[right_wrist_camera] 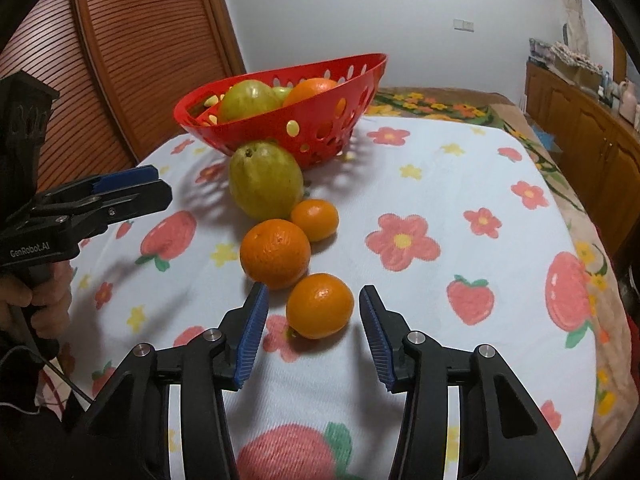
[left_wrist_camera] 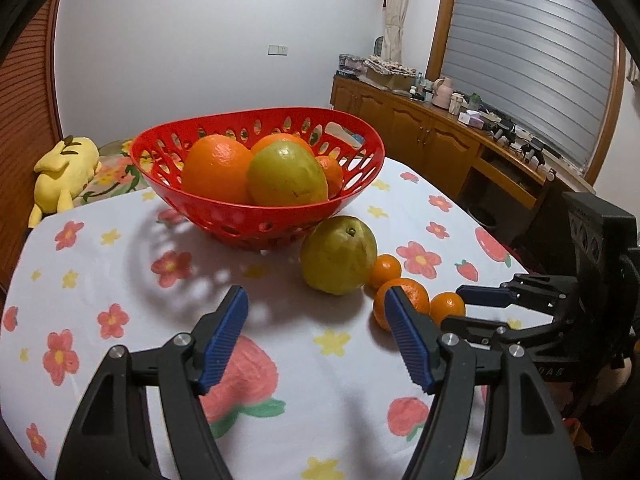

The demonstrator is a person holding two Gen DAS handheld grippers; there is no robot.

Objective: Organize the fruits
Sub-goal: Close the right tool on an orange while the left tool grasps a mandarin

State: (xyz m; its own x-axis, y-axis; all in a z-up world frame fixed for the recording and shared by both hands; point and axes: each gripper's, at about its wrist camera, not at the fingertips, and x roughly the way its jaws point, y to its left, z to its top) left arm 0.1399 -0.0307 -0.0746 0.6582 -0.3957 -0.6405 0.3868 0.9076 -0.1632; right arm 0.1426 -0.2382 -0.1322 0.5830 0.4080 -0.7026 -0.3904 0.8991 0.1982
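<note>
Left wrist view: the left gripper hangs spread and empty before the red basket, which holds oranges and a green fruit. A green guava lies just beside the basket.

Right wrist view: the right gripper is spread around a small orange, near the basket.

— What did we see in the red perforated basket?
— 2 oranges and a green pear. Beside it, on the cloth, we saw another pear touching 3 mandarins in a row.
</note>
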